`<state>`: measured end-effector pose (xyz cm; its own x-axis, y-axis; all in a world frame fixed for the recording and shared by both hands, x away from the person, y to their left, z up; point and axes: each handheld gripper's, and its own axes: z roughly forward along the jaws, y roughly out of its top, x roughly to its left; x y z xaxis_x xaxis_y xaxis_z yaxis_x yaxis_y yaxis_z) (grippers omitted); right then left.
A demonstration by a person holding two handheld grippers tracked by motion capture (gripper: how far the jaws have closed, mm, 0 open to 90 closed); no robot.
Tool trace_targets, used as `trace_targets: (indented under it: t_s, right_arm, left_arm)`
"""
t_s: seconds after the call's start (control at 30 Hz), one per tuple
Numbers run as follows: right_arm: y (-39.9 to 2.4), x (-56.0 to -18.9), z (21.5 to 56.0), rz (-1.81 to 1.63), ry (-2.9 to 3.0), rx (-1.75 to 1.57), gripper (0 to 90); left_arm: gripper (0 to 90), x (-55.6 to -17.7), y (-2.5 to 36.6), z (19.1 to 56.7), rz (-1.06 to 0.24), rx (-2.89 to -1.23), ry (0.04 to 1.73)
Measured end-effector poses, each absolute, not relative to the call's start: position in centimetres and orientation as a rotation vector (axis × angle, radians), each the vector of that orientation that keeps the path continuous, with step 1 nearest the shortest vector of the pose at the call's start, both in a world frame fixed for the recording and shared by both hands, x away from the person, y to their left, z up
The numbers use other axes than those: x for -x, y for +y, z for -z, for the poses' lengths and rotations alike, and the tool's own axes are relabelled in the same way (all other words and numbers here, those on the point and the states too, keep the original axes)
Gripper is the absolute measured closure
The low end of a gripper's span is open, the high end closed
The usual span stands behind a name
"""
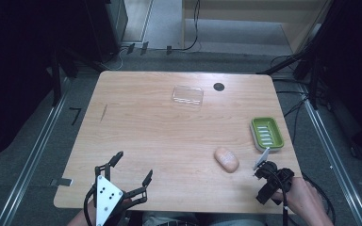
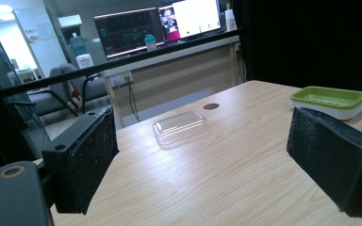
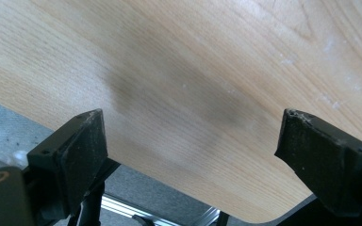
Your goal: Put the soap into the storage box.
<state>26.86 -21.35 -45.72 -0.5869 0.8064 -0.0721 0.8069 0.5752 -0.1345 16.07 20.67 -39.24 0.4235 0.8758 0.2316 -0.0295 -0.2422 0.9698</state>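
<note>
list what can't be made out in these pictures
- Person: high view, cut off by the bottom edge; forearms and hands alone show.
- Soap bar: high view, surface marks too small to read.
- Monitor screens: left gripper view, too distant and blurred to read.
- Clear lid: high view, transparent, so which way up is unclear.

**Both grippers spread wide, nothing held**

I see my left gripper [image 1: 133,165] low at the near left, jaws apart, its grey plate facing up, my hand beneath it at the bottom edge. My right gripper [image 3: 188,141] sits at the near right, gripped by my right hand [image 1: 301,195], jaws likewise gaping and tilted downward.
</note>
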Motion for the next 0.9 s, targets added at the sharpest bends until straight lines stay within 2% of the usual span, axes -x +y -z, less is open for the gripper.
trace_targets:
  t_s: [0.9]
  right_arm:
    - [-19.6,-28.9,44.7,0.201,2.796,-1.376,8.8]
  left_arm:
    - [9.9,-16.3,20.7,39.3,-1.024,-1.582,0.766]
